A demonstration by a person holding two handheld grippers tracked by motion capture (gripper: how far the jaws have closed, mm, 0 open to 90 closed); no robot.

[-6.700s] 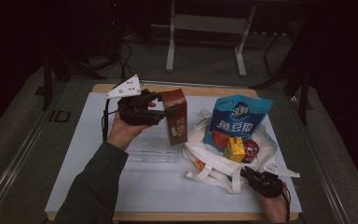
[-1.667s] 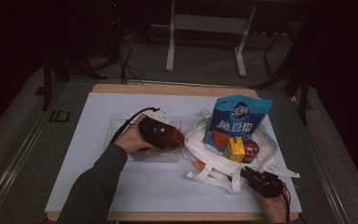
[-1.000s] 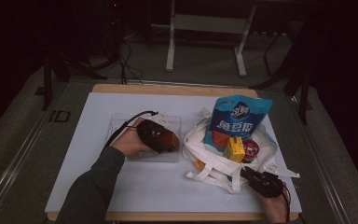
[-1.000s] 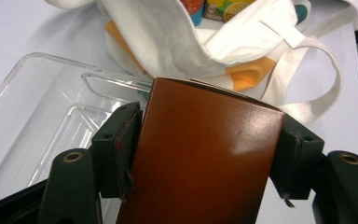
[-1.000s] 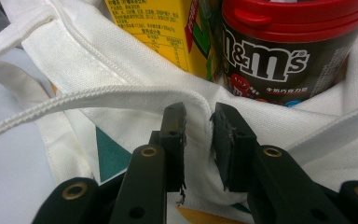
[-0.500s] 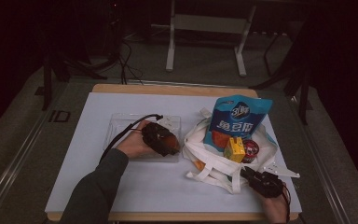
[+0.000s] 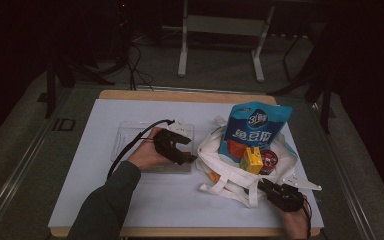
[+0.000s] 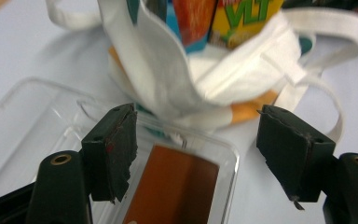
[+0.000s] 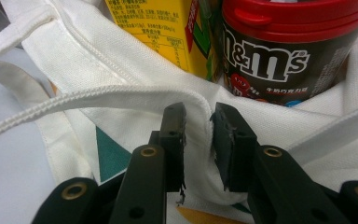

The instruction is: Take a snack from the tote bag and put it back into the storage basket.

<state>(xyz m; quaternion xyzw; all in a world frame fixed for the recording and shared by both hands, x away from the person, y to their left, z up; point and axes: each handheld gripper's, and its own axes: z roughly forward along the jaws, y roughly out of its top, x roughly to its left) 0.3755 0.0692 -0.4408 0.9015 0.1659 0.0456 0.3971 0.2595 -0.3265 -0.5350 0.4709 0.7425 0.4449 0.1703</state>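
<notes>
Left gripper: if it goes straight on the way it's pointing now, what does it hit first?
Probably the white tote bag, just past the clear tray's far rim; the left gripper's open jaws hold nothing. Depth is uncertain.

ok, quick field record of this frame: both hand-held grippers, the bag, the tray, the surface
left hand-held gripper: jaws just opening, wide apart over the brown carton, nothing pressed between them
brown carton: lying flat in the clear tray
right hand-held gripper: shut on the white tote bag, pinching its rim
bag contents: blue snack pouch, yellow drink carton, red-lidded candy tub
bag position: right of the tray
surface: white sheet on a wooden table
</notes>
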